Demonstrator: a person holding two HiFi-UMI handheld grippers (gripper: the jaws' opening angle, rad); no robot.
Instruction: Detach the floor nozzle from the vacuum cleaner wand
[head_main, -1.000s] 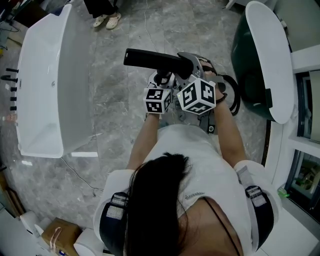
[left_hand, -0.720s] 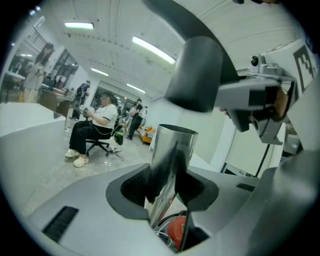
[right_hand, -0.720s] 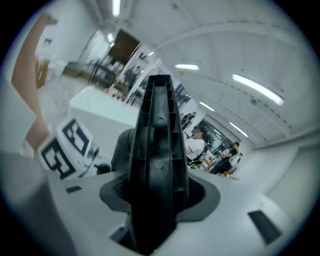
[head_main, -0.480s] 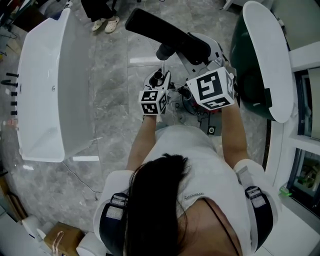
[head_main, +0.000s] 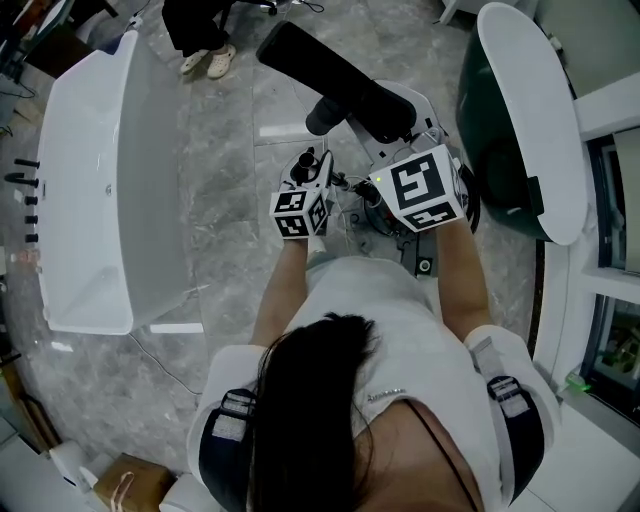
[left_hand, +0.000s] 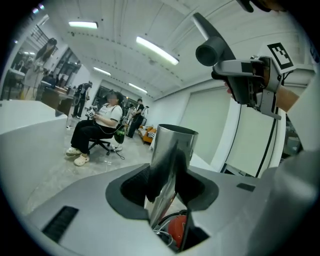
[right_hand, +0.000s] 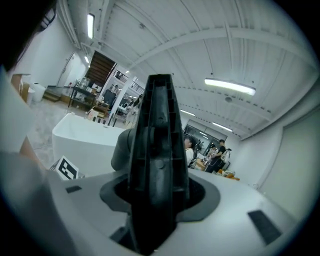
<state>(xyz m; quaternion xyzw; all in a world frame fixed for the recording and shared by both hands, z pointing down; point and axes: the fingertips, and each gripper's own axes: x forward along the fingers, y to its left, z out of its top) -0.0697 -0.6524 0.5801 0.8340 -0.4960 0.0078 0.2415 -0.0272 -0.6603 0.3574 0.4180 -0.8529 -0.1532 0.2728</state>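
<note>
One white tub (head_main: 150, 150) with smooth, glossy walls stands on the grey marble-like floor (head_main: 225, 200) at the person's left. At the person's right is one dark green rounded shell (head_main: 490, 140) with a white oval rim, and I cannot tell what is inside it. The left gripper (left_hand: 172, 187) is clenched on the wand (left_hand: 172, 145), a single shiny metal tube. It stands nearly upright between the jaws, and its round upper end is open and hollow. Below it a red part (left_hand: 178, 233) with thin wires is seen. The right gripper (right_hand: 157, 205) is grasping the floor nozzle (right_hand: 157, 125), one long flat bar of matt black plastic with a ribbed side and one grey round neck. In the head view the floor nozzle is up in the air and slanted, with its neck just above the open end of the wand and apart from it. Each of the two grippers carries one cube (head_main: 298, 213) with black-and-white square markers.
</note>
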